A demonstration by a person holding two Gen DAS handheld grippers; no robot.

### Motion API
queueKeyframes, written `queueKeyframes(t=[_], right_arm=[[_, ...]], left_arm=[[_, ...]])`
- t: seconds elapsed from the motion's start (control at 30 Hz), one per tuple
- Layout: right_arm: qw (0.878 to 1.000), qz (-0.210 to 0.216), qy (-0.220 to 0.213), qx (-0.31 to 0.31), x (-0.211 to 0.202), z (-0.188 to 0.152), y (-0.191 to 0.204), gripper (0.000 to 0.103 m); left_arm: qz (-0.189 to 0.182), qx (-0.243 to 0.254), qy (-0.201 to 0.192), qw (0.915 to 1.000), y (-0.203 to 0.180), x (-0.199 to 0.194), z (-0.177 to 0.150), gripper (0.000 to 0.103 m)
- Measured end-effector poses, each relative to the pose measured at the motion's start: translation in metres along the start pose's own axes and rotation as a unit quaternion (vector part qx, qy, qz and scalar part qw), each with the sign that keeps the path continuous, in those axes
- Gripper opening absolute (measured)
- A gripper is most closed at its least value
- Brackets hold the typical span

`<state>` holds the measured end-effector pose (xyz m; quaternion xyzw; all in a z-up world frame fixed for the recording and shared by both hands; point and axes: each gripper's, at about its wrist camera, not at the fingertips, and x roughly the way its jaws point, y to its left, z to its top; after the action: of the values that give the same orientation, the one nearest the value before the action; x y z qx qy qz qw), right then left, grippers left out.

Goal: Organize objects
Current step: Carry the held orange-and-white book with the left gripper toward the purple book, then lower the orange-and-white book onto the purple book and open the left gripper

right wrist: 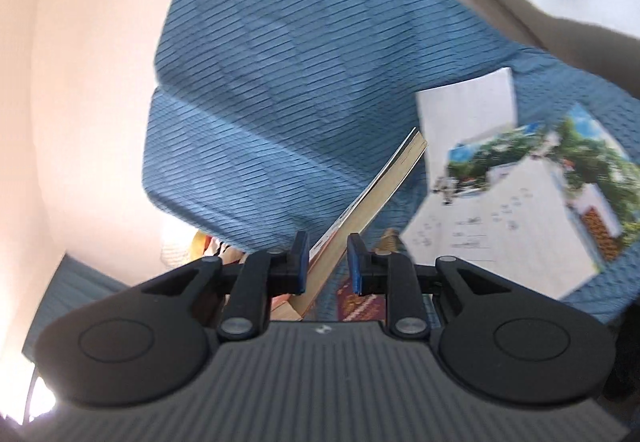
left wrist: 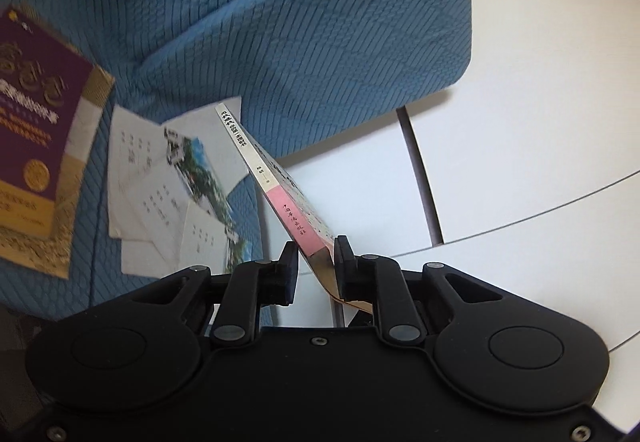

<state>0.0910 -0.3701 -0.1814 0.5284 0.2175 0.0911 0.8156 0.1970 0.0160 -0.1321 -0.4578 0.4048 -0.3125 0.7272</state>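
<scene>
With the left tongs and right tongs each clamped narrow on the slanting paperback, lifted above the blue-covered bed, raise both together, evenly.

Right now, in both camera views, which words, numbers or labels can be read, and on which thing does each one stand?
Nothing reads clearly.
Held book's spine: vertical Chinese print on the white and pink parts, too small to quote.
Purple book: gold title and lines, blurred.
White sheets: scattered print, blurred.
Photo brochure: small marks on its white part, blurred.
</scene>
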Motion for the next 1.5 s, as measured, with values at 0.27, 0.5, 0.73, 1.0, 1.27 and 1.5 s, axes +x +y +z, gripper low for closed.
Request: queueKeyframes(t=[0.27, 0.5, 0.73, 1.0, 1.27, 1.5], right_arm=[[0.998, 0.021, 0.046, -0.024, 0.05, 0.0, 0.039, 0.024], [0.995, 0.022, 0.088, -0.052, 0.107, -0.033, 0.058, 0.016], [0.993, 0.031, 0.107, -0.046, 0.161, -0.056, 0.034, 0.003], [0.99, 0.006, 0.141, -0.018, 0.196, -0.093, 0.001, 0.003], [0.981, -0.075, 0.163, -0.079, 0.202, -0.116, -0.012, 0.006], [0.977, -0.122, 0.15, -0.093, 0.208, -0.114, -0.02, 0.026]], left_arm=[[0.017, 0.002, -0.047, 0.9987, 0.014, -0.062, 0.024, 0.018], [0.03, -0.019, -0.091, 0.9952, 0.052, -0.107, 0.037, 0.019], [0.041, -0.066, -0.101, 0.9918, 0.125, -0.112, 0.047, 0.006], [0.124, -0.097, -0.062, 0.9855, 0.173, -0.101, 0.046, 0.003], [0.187, -0.062, -0.047, 0.9794, 0.172, -0.077, 0.057, 0.012], [0.268, 0.01, -0.052, 0.9618, 0.151, -0.05, 0.076, 0.045]])
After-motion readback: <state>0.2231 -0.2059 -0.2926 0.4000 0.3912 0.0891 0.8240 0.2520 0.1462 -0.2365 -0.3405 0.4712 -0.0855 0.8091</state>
